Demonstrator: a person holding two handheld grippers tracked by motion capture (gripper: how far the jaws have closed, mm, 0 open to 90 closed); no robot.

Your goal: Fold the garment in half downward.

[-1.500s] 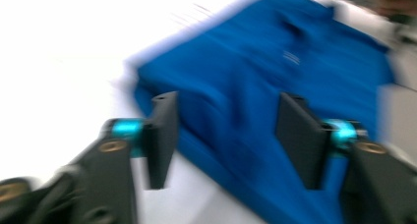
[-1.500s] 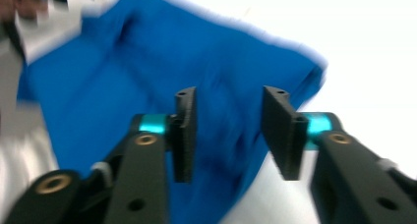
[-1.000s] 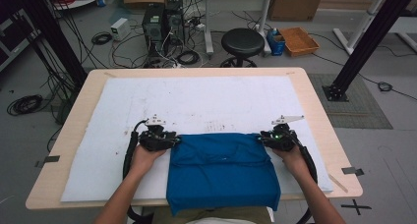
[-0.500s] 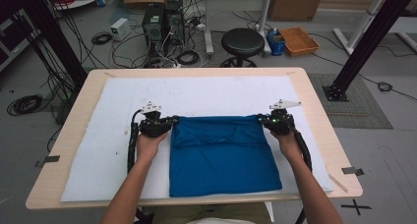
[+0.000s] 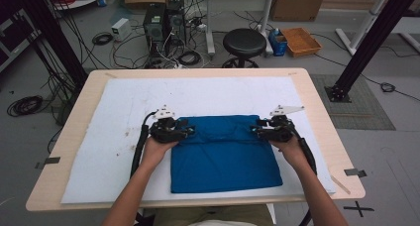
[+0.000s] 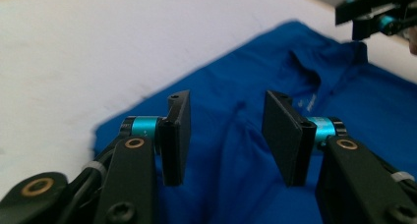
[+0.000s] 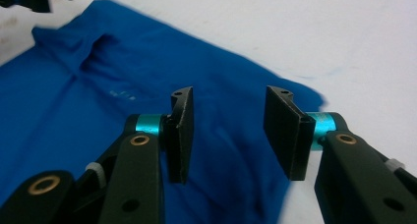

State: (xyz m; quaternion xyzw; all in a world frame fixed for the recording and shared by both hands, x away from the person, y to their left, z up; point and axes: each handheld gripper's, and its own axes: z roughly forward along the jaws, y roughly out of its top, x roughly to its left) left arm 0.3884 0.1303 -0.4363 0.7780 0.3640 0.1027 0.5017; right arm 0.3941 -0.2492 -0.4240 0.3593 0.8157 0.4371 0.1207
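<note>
Wooden table (image 5: 317,107) under a white sheet (image 5: 114,117), a bit smudged near the left side. Behind it the floor is a tangle of cables, with a black stool (image 5: 244,42), computer towers (image 5: 161,23) and an orange tray (image 5: 301,40). Folded blue garment (image 5: 223,154) lies flat on the sheet at the near middle, collar toward the far edge. Both forearms come in low from the near edge, wrists level, hands angled inward. Left gripper (image 6: 226,123) sits at the garment's far left corner, jaws parted with cloth below the gap, nothing pinched. Right gripper (image 7: 228,121) mirrors it at the far right corner, jaws likewise spread apart over blue fabric.
</note>
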